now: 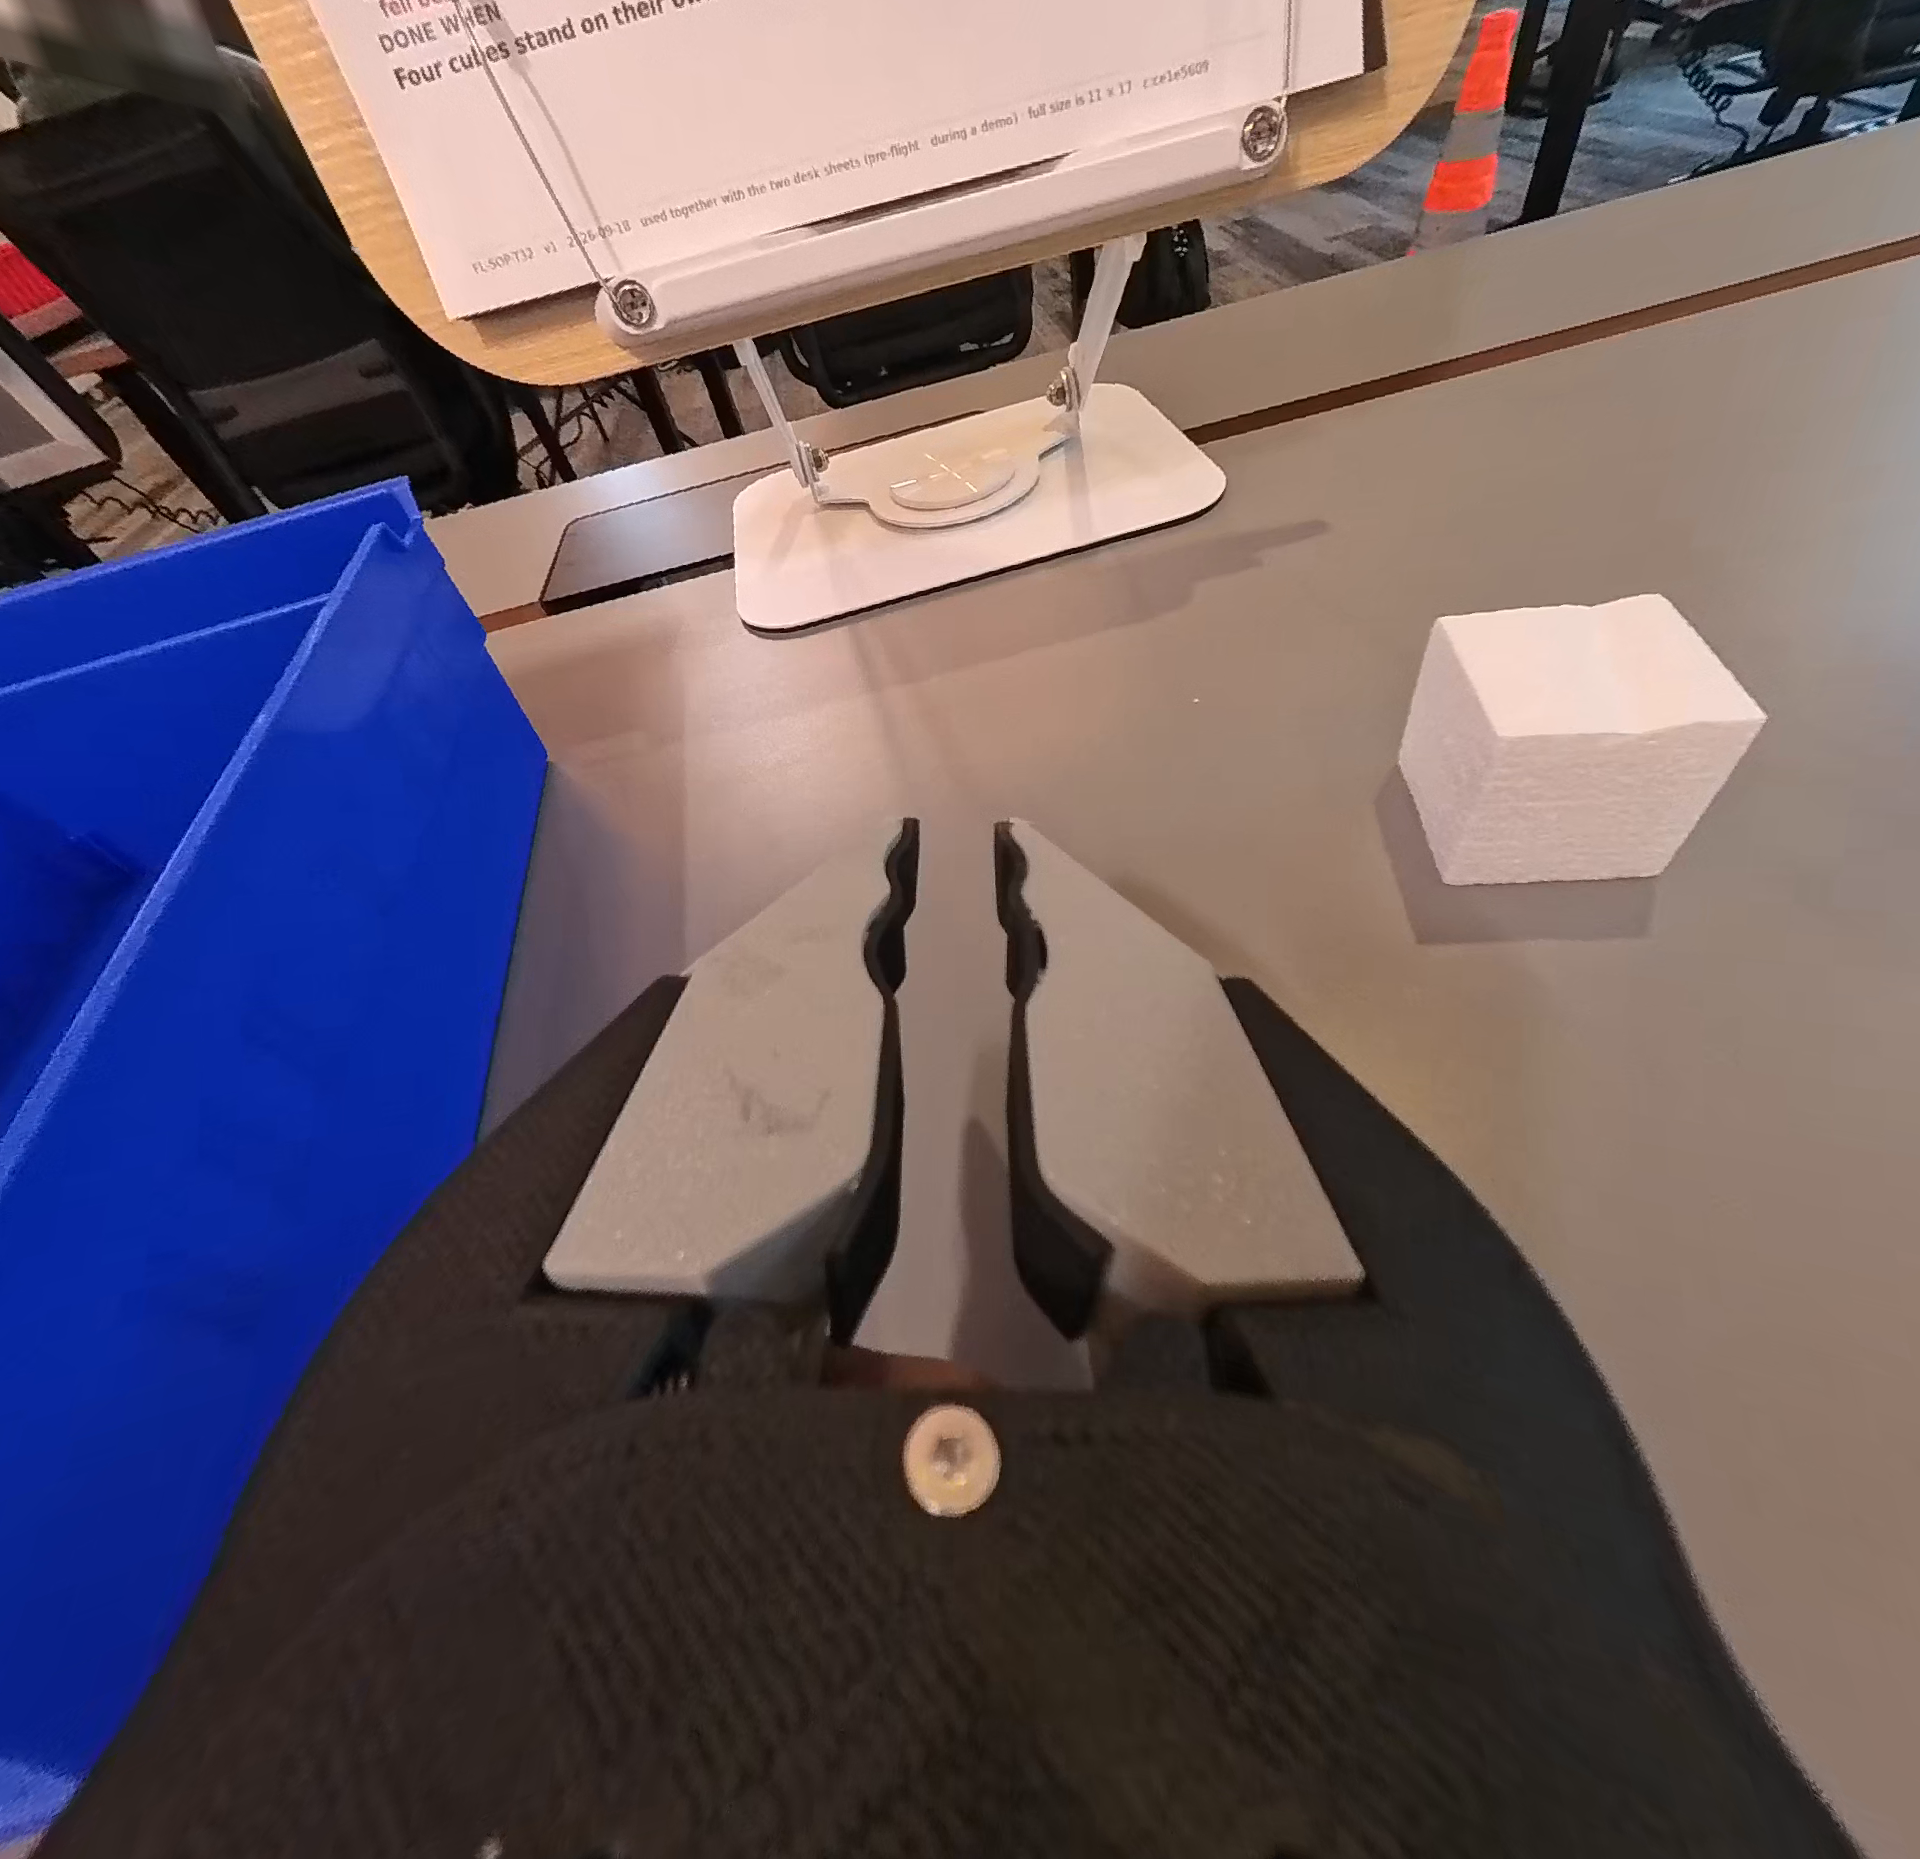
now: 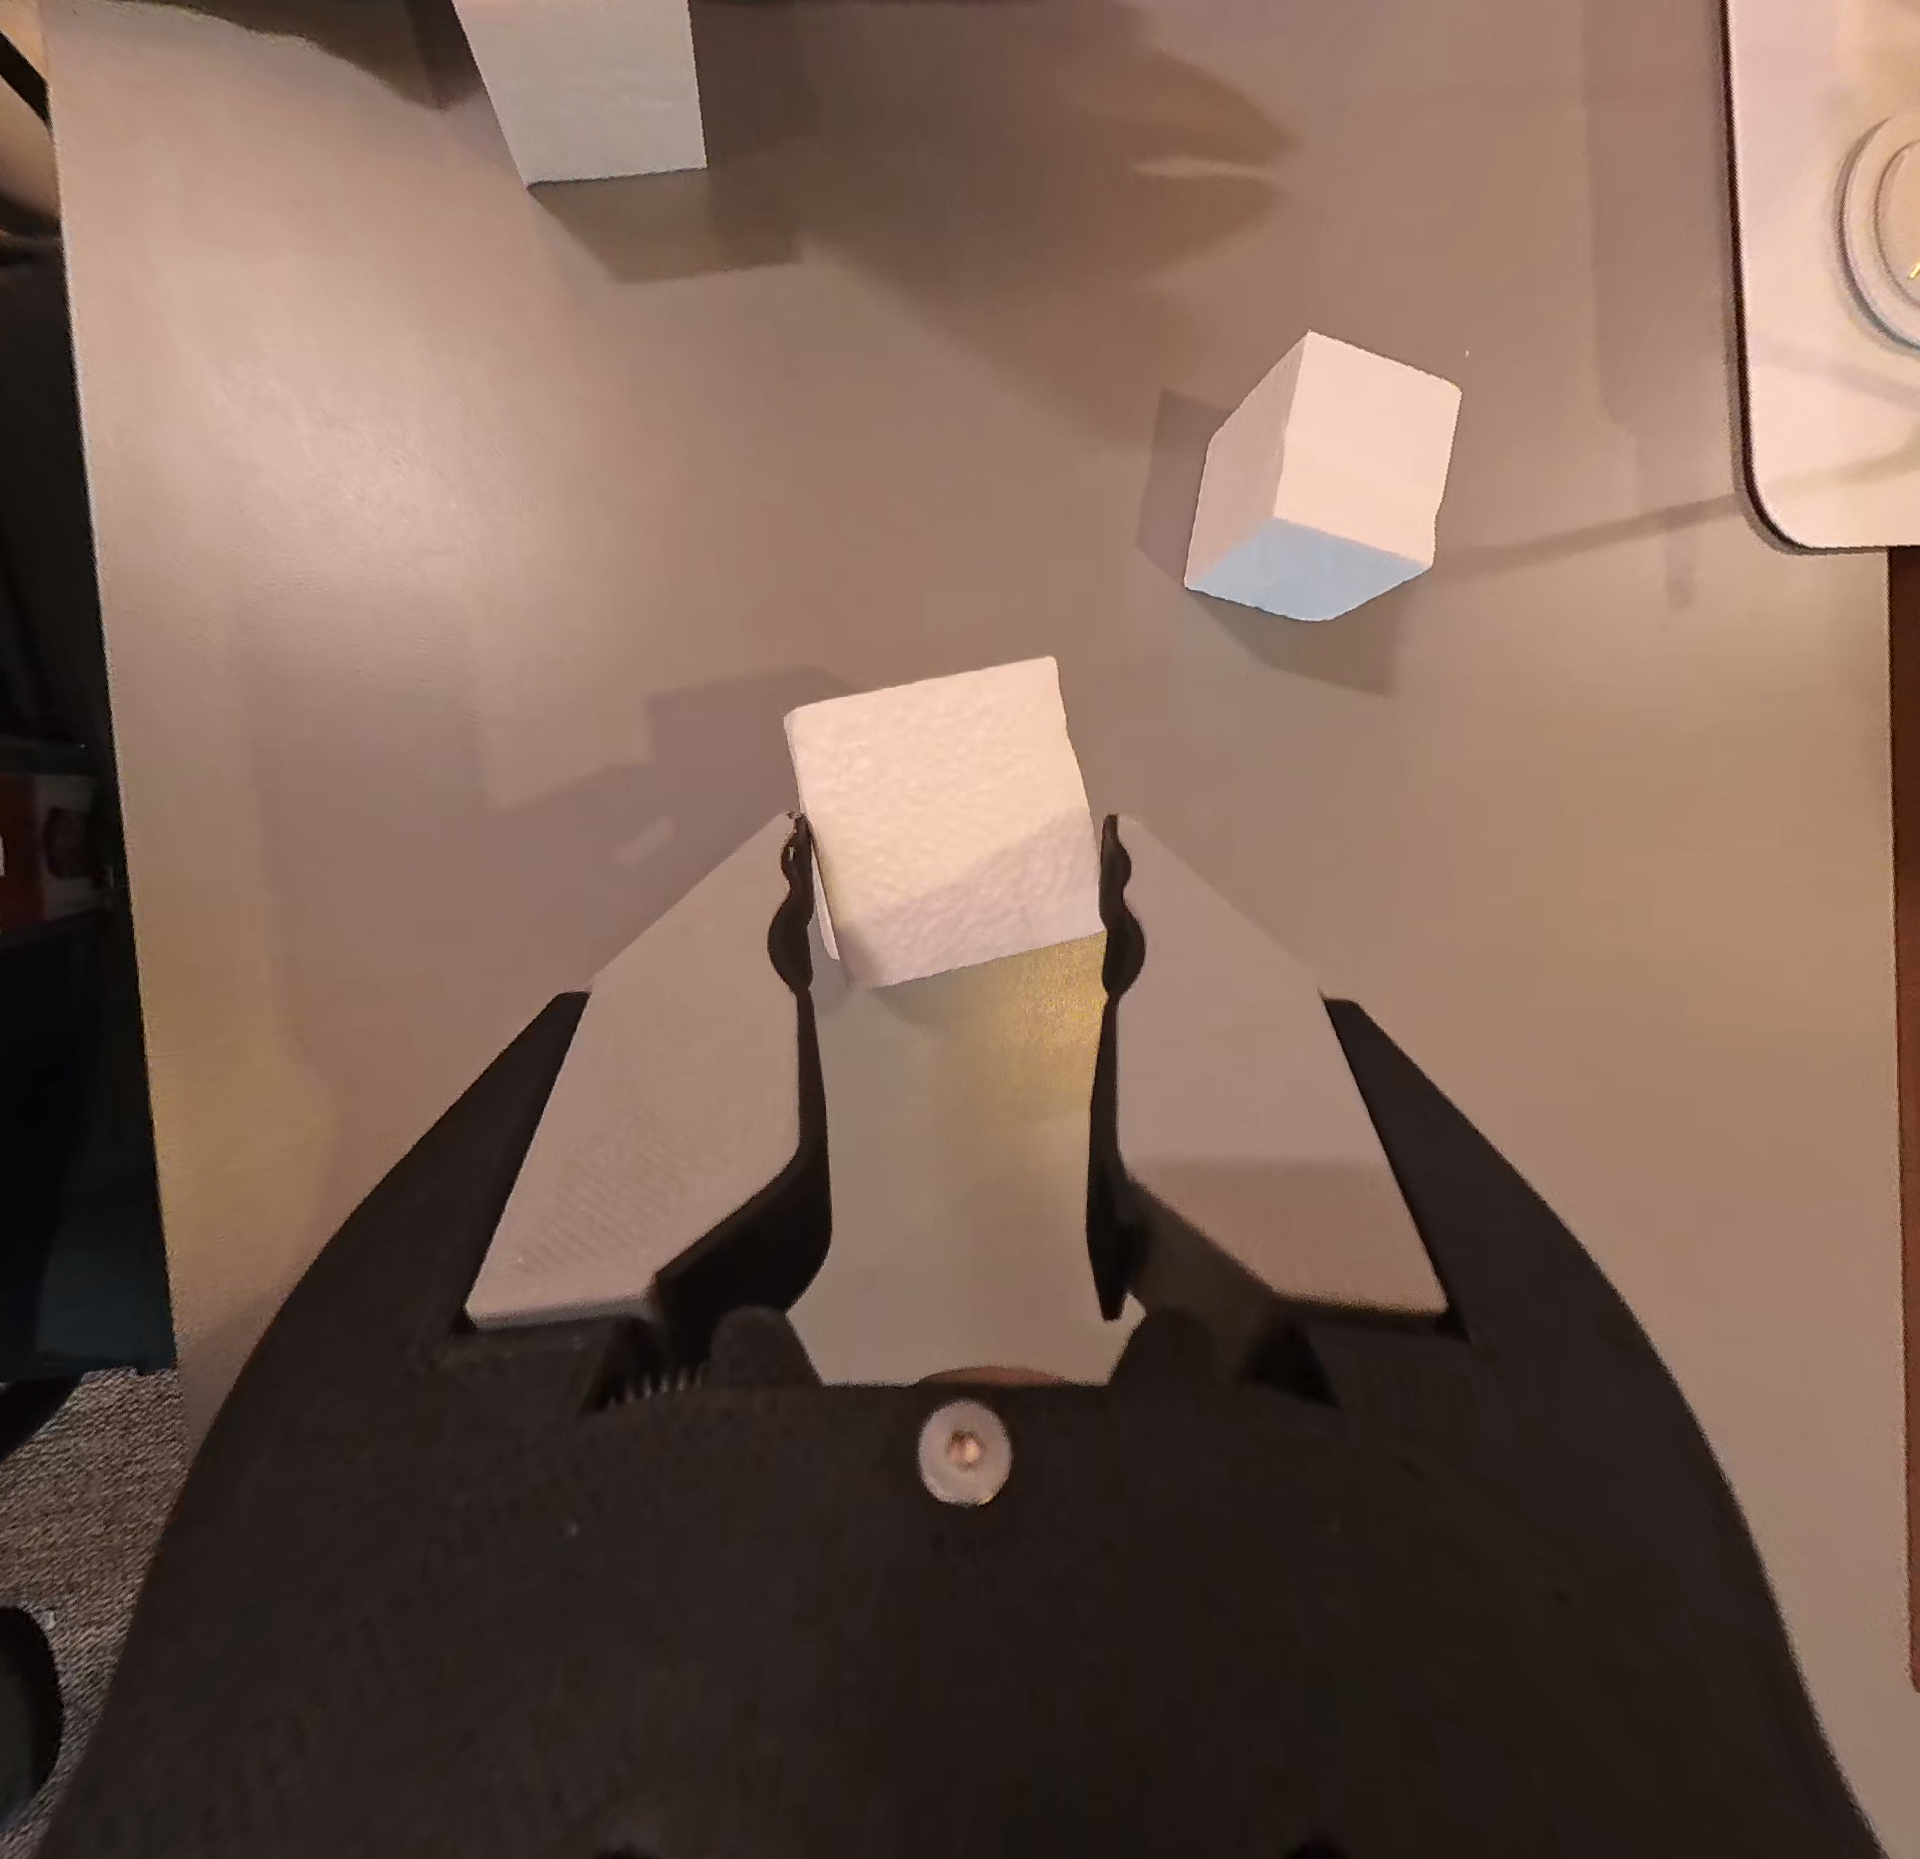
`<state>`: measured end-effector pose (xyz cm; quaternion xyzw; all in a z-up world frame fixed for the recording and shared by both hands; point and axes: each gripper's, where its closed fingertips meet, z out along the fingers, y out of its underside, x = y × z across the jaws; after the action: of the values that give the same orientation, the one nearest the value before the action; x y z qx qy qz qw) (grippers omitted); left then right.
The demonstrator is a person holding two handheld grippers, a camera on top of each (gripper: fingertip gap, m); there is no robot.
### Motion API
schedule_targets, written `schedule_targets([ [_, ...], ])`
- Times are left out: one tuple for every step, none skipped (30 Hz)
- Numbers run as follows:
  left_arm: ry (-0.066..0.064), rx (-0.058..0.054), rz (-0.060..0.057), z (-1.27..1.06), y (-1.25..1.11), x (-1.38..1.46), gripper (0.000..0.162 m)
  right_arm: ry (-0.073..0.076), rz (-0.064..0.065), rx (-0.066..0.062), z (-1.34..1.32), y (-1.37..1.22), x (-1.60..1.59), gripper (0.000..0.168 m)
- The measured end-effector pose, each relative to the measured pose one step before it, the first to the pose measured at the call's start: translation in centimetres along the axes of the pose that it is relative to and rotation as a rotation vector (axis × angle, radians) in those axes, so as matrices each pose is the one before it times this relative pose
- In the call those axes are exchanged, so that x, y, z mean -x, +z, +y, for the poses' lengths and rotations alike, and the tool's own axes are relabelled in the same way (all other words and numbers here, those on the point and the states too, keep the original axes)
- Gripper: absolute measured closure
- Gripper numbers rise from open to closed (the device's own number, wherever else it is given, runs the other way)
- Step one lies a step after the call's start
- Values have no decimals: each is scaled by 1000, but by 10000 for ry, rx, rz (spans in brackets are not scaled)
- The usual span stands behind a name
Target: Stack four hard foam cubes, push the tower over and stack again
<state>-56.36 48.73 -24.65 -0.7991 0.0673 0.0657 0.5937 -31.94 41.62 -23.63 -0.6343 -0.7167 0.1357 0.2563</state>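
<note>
**No tower yet – cubes scattered, one in tongs**

Right tongs pinched a foam cube above the tabletop, tilted. Two more cubes lay apart: one far right, one far left, cut off by frame edge. Left tongs hung nearly pressed together, empty, w/ blue bin on left. Nothing stacked; 4th cube not seen. Stacking, push-over, restack all left.
</note>
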Motion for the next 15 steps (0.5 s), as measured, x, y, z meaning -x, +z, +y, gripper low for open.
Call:
schedule_targets([
  [13,13,12,24,15,-49,149,55,-21,21,26,48,14,115],
  [10,7,1,18,-3,-5,150,67,-38,16,10,36,33,115],
  [0,-4,-7,-5,3,10,150,56,-5,24,3,25,-4,115],
  [-14,-2,8,-9,-1,1,150,42,-13,15,-23,10,24,115],
  [-19,6,13,13,-3,-1,150,28,-32,7,-48,1,89,115],
  [-17,-3,-5,-15,-3,39,150,9,6,0,-48,1,22,115],
  [-17,-12,-8,-15,-13,30,150,11,58,31,3,-10,-66,115],
  [-17,1,10,-5,-3,-5,150,26,58,68,72,-14,-101,115],
  [-10,5,8,-2,4,4,150,10,46,68,82,-34,-87,115],
  [1,-9,-6,-21,-6,0,150,2,65,14,8,-68,-119,115],
  [7,-13,-2,-23,-13,-1,150,28,-1,-35,-46,-72,-33,115],
  [5,-1,1,-3,0,-8,150,55,-69,-31,-46,-24,77,115],
  [-1,3,-4,5,-2,6,149,48,-44,3,7,18,48,115],
  [-11,-1,1,-8,-1,13,149,14,-11,34,61,74,30,115],
  [-17,-5,5,-23,-1,5,149,-13,-28,66,106,114,73,115],
])
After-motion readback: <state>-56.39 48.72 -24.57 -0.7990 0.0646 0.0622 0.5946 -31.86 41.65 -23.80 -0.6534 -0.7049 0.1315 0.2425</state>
